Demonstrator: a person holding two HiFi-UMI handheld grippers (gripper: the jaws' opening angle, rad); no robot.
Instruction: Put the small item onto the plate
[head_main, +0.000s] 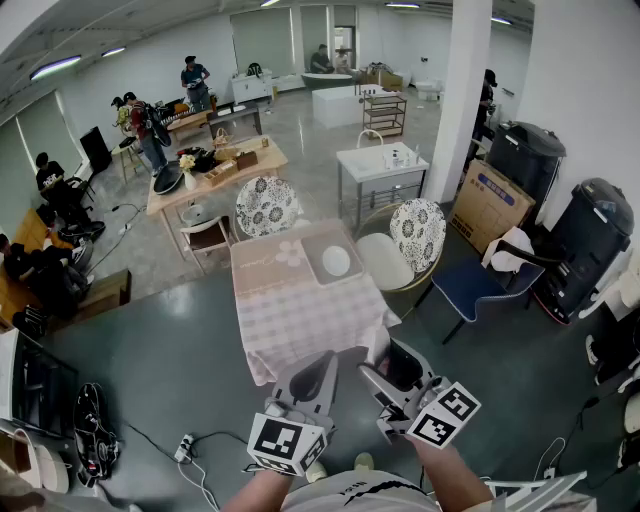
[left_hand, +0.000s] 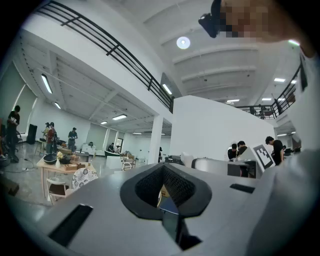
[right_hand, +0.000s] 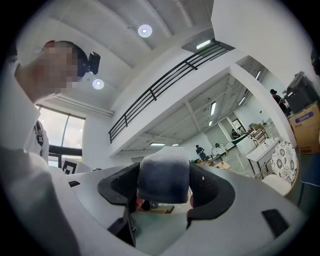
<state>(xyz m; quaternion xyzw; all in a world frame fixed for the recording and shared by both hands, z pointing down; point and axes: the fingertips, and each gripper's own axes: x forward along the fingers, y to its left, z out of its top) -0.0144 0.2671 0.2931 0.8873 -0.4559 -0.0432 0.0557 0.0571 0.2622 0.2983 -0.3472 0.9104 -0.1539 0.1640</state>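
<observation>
My right gripper (right_hand: 165, 181) is shut on the small item (right_hand: 164, 175), a blue-grey soft block with a pale top that fills the gap between the black pads. In the head view this gripper (head_main: 385, 362) hangs low at the near edge of a table with a pink checked cloth (head_main: 300, 310), and the item shows as a pale bit (head_main: 378, 347) at its tips. A white plate (head_main: 336, 261) lies on a tray (head_main: 318, 268) at the table's far right. My left gripper (head_main: 318, 375) is beside the right one, its jaws shut (left_hand: 164, 189) with nothing between them.
Two chairs with flowered backs (head_main: 267, 205) (head_main: 418, 230) stand at the table's far side, and a blue chair (head_main: 470, 285) to its right. A cardboard box (head_main: 490, 200) and black bins (head_main: 590, 240) line the right wall. A power strip with cable (head_main: 183, 447) lies on the floor at left. People work at far tables.
</observation>
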